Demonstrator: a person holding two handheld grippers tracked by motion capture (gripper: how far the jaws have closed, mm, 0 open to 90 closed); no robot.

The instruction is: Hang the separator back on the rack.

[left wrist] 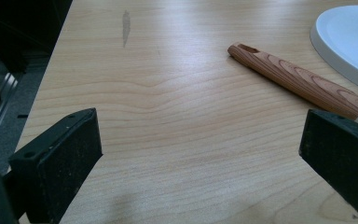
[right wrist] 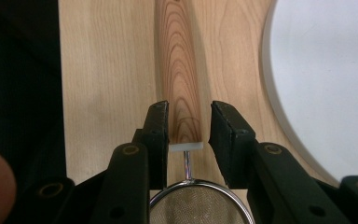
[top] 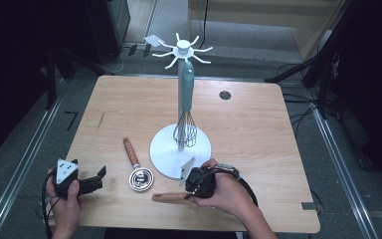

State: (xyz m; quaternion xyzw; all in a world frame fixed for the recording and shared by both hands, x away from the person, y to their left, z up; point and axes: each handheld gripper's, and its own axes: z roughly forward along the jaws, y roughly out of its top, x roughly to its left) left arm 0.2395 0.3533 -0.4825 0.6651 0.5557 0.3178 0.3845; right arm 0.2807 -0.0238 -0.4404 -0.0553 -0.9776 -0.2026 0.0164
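Right gripper view showed the right gripper [right wrist: 189, 112] with its jaws straddling the wooden handle [right wrist: 179, 60] of a mesh strainer [right wrist: 200, 207]. They stood slightly spread, with a gap on one side, so not yet pinching. The strainer lay flat on the table [top: 258, 124], just beside the white stand base [right wrist: 326, 70]. The left gripper [left wrist: 200, 119] rested wide open over bare wood. The grasping step seemed in hand; next, the jaws would need to squeeze squarely before lifting.

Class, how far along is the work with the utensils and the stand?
Done: the whisk hangs from the white stand. In hand: the right hand-held gripper straddles the wooden handle of the strainer on the table, jaws not yet tight. Left: that strainer and the other wood-handled utensil still lie flat; the left hand-held gripper is open.
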